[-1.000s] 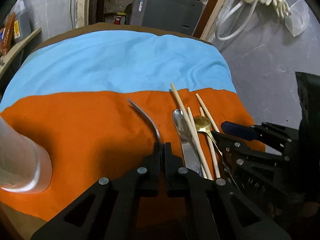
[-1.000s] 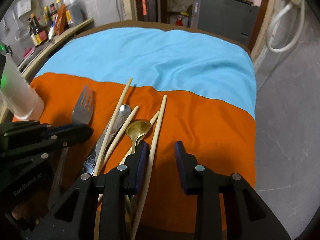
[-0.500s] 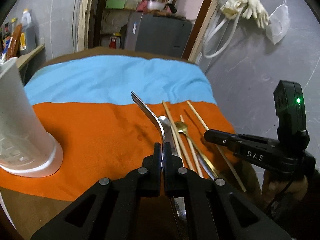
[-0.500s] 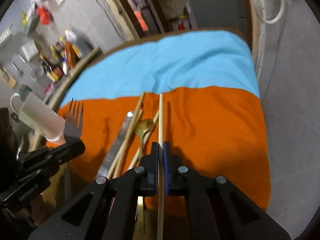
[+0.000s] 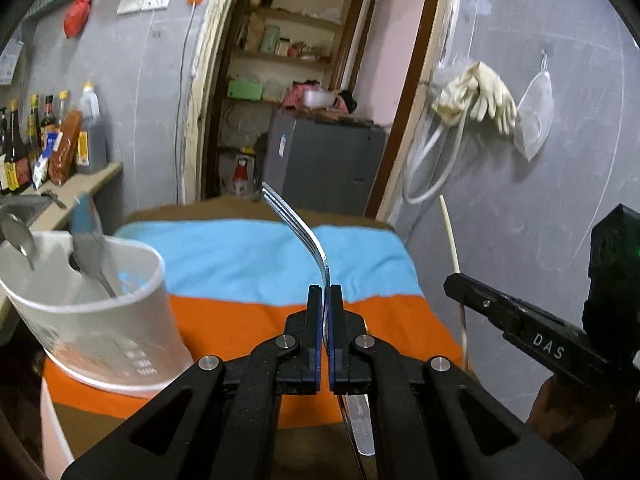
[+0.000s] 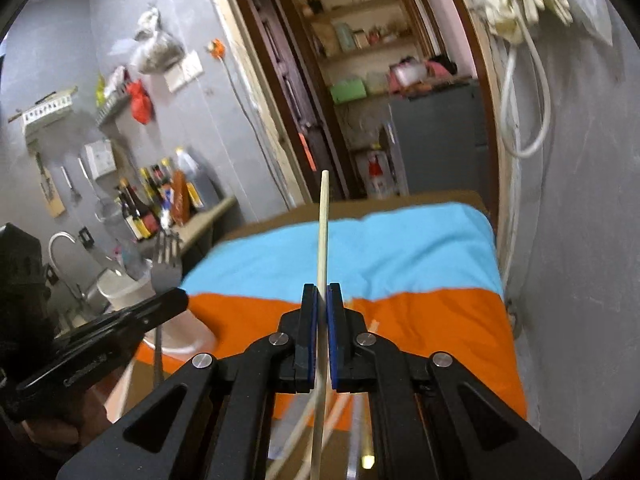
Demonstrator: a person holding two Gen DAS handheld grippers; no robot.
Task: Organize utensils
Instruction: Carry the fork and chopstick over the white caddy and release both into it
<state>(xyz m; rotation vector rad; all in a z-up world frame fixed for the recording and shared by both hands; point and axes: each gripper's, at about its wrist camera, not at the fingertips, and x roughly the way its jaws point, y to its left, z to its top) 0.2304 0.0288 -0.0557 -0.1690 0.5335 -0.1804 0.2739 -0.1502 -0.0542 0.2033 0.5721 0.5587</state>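
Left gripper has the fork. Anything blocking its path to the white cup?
Nothing visible between the fork and the white cup, to its left. Two spoons already stand in the cup, but the mouth has room.

Black tool [image 5: 325, 292] – blue pads, silver screws

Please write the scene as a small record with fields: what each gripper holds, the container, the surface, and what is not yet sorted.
left gripper: shut on the curved silver metal fork, tines pointing up and away
right gripper: shut on one pale wooden chopstick, held clear of the cloth
container: translucent white plastic cup, holding two metal spoons
surface: orange cloth overlapping a light blue cloth
not yet sorted: more chopsticks lying on the orange cloth under the right gripper, blurred
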